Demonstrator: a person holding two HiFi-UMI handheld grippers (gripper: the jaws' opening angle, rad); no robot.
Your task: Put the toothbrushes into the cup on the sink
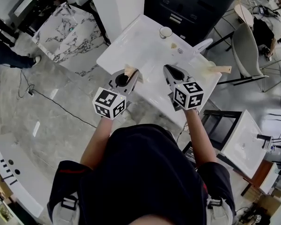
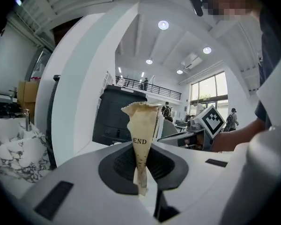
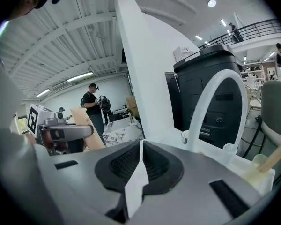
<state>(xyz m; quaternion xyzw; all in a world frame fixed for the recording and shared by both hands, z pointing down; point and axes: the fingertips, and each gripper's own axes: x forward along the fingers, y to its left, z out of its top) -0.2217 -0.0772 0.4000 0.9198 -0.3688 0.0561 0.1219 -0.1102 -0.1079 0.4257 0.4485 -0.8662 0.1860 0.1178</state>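
Left gripper (image 2: 141, 170) clamps a paper tag (image 2: 141, 125) over the sink (image 1: 140, 50); right gripper (image 3: 140, 163) is closed, empty; toothbrush (image 1: 220, 70) at the sink's right edge seems placed.

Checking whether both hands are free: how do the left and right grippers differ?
The left gripper is shut on a beige slip printed END, standing upright from its jaws; the right gripper is shut on nothing. The right gripper hangs nearer the white faucet than the left gripper. Both are held over the white sink counter, pointing away from the person.
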